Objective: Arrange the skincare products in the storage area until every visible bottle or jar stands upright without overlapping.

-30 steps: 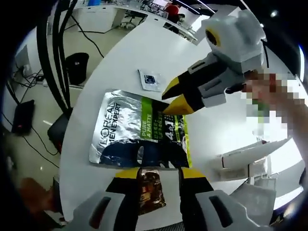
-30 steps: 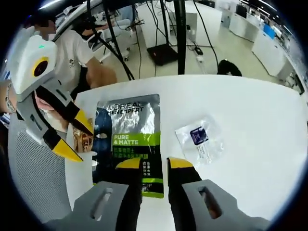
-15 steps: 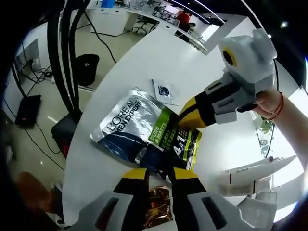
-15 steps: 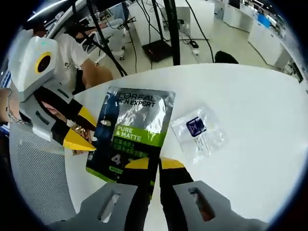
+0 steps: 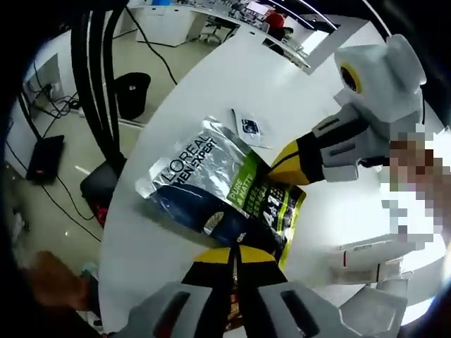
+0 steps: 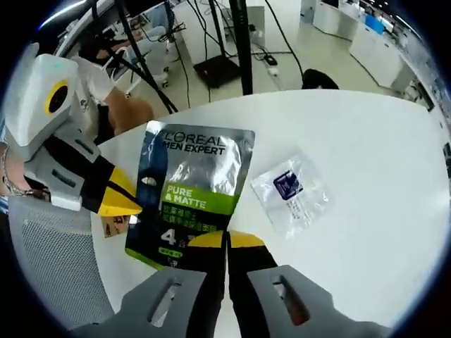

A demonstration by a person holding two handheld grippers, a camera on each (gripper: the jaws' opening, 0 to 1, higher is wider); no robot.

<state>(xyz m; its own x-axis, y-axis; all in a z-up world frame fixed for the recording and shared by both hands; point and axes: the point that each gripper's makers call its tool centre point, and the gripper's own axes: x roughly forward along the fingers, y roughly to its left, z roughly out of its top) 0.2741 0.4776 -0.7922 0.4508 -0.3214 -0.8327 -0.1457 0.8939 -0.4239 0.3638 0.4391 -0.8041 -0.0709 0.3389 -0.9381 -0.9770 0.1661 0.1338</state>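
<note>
My left gripper (image 5: 235, 255) has its jaws pressed together on the near edge of the foil pouch (image 5: 224, 189); my right gripper (image 6: 226, 239) is likewise clamped on the pouch's bottom edge (image 6: 192, 193). The pouch seems lifted off the white table (image 6: 366, 176) between them. A brown sachet (image 5: 231, 313) lies beneath my left jaws. Farther out sits a small clear packet (image 6: 290, 194). My worry: pulling the two grips apart could tear or crease the foil, or one thin pinch could slip and drop it onto the sachet.
</note>
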